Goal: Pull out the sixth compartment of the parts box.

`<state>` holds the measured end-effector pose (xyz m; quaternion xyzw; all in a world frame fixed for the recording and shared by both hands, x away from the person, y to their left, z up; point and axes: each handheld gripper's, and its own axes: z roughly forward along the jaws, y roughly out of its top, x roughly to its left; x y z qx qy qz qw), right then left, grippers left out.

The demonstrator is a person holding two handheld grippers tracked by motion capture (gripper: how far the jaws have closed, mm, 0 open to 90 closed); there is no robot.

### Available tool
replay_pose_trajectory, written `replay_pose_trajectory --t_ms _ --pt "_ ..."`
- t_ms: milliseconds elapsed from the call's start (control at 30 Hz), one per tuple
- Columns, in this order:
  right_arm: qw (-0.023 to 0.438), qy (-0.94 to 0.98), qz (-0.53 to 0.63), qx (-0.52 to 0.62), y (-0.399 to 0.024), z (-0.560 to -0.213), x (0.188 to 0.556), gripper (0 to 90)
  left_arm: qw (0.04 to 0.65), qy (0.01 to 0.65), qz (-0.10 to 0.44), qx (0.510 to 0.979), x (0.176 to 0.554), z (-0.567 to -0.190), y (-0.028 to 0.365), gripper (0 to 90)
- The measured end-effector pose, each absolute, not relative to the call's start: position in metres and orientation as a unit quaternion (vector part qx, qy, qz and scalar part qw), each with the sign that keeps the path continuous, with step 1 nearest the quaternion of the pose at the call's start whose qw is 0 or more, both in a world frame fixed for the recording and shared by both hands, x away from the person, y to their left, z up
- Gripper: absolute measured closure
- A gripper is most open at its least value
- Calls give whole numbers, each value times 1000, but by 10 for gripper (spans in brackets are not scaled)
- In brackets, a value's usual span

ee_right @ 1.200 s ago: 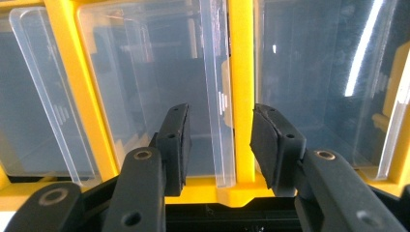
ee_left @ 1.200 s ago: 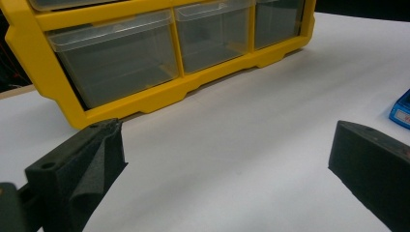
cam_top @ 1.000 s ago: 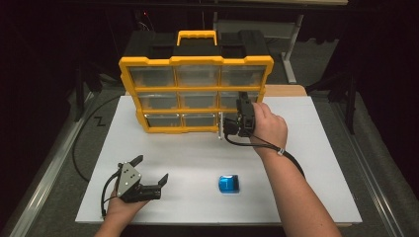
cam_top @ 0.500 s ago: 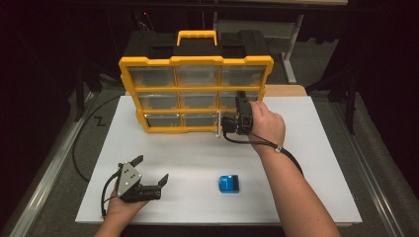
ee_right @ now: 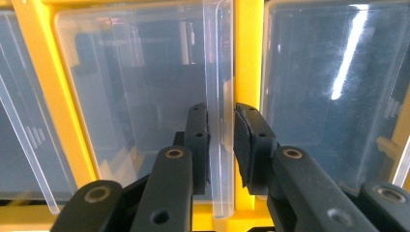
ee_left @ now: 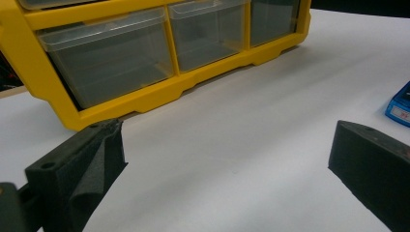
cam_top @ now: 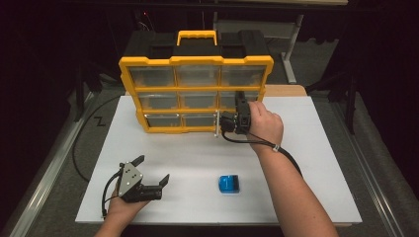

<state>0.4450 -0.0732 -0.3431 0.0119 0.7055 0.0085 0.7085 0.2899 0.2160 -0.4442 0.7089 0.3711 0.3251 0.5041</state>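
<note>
Standing ahead of both grippers on white table: yellow organizer with clear drawers. Right gripper pressed up against its bottom-right drawer, jaws nearly closed around that drawer's clear lip, pads touching or just shy. Left gripper low, near front edge, jaws spread wide, holding nothing. Just right of it, apart: small blue object.

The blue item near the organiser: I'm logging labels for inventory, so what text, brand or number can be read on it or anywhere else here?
None can be read.
Blue item: a pale panel with small red marks shows on it in the left gripper view, too blurred to read.
Organiser: no print visible on its yellow frame or clear drawers.
</note>
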Motion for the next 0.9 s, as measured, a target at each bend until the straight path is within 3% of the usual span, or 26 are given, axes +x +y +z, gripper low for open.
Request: replay_pose_trajectory --t_ms 900 --pt "705 709 16 12 -74 -340 432 797 507 369 325 708 290 -444 216 4"
